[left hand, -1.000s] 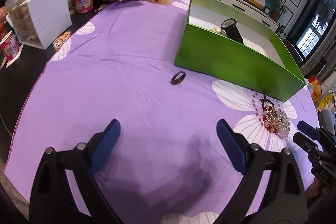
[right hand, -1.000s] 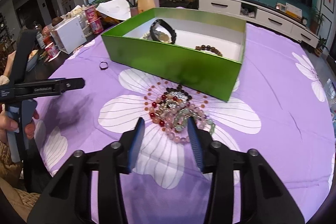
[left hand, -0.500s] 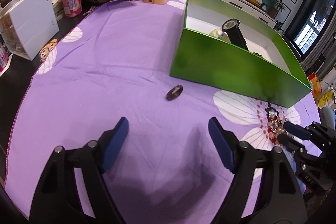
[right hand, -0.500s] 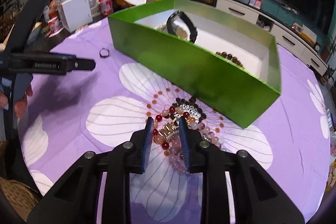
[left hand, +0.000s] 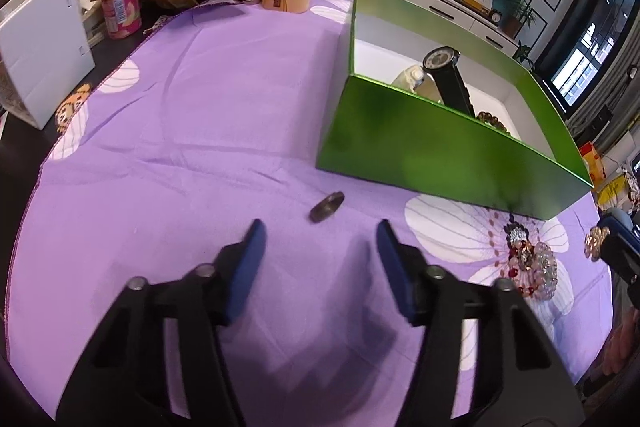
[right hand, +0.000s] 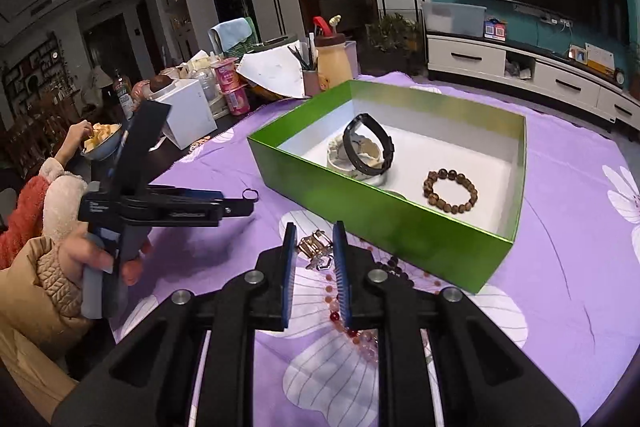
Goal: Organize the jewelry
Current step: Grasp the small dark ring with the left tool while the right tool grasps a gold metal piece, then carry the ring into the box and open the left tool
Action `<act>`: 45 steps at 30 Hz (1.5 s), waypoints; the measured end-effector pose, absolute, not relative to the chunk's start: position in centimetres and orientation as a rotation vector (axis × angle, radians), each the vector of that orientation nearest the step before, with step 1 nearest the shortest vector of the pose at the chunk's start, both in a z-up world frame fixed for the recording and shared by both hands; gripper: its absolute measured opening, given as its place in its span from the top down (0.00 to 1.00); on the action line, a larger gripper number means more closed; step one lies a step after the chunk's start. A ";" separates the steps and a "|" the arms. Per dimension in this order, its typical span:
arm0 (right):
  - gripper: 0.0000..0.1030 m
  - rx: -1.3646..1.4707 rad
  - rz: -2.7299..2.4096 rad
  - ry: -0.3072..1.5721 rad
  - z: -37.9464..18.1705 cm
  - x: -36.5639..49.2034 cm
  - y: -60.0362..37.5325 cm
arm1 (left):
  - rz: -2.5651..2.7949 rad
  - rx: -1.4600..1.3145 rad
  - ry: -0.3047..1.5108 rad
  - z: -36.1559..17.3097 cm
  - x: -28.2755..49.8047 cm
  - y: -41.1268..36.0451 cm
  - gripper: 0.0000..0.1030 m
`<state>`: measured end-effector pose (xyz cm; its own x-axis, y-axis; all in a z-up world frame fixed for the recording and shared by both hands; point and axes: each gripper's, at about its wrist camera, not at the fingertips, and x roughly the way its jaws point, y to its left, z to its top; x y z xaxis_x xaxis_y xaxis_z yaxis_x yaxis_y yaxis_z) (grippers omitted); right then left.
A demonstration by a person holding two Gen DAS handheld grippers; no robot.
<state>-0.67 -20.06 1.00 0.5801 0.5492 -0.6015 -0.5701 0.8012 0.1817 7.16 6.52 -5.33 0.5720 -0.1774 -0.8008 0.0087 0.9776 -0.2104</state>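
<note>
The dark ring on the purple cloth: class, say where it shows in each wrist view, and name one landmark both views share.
Left wrist view: the ring lies low of centre, just ahead of the open left gripper, near the green box.
Right wrist view: the ring sits left of centre, by the left gripper's tip.
Shared landmark: the green box.

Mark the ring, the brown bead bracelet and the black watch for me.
ring (left hand: pixel 327 212), left wrist view, on its dark band.
brown bead bracelet (right hand: pixel 431 191), right wrist view, on its left beads.
black watch (right hand: pixel 384 142), right wrist view, on the strap.
</note>
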 end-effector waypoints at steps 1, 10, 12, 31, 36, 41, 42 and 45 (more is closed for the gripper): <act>0.83 -0.040 0.652 0.696 0.8 -0.7 -20.0 | -0.117 -0.187 0.956 -5.3 7.4 6.4 0.53; 0.83 -0.036 0.655 0.718 0.1 -1.1 -19.6 | -0.175 -0.123 0.953 -5.6 8.6 5.3 0.76; 0.83 -0.037 0.654 0.718 0.1 -1.1 -19.6 | -0.169 -0.111 0.952 -5.6 8.5 5.4 0.83; 0.83 -0.017 0.642 0.685 1.3 -1.9 -20.3 | -0.228 -0.158 0.937 -3.7 4.9 3.0 0.95; 0.83 -0.025 0.626 0.677 1.9 -2.2 -20.8 | -0.251 -0.159 0.893 -1.7 3.5 2.1 0.95; 0.83 -0.027 0.609 0.656 2.8 -2.8 -21.1 | -0.268 -0.156 0.857 0.0 2.6 1.6 0.95; 0.83 -0.030 0.604 0.652 3.0 -2.9 -21.2 | -0.269 -0.155 0.851 0.3 2.5 1.5 0.95; 0.83 -0.036 0.589 0.643 3.4 -3.0 -21.3 | -0.274 -0.150 0.833 1.3 2.4 1.2 0.95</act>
<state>-3.02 -21.30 3.43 0.6431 0.5064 -0.5745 -0.5281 0.8365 0.1462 2.44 1.25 1.28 0.6402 -0.2979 -0.7081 0.1812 0.9543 -0.2377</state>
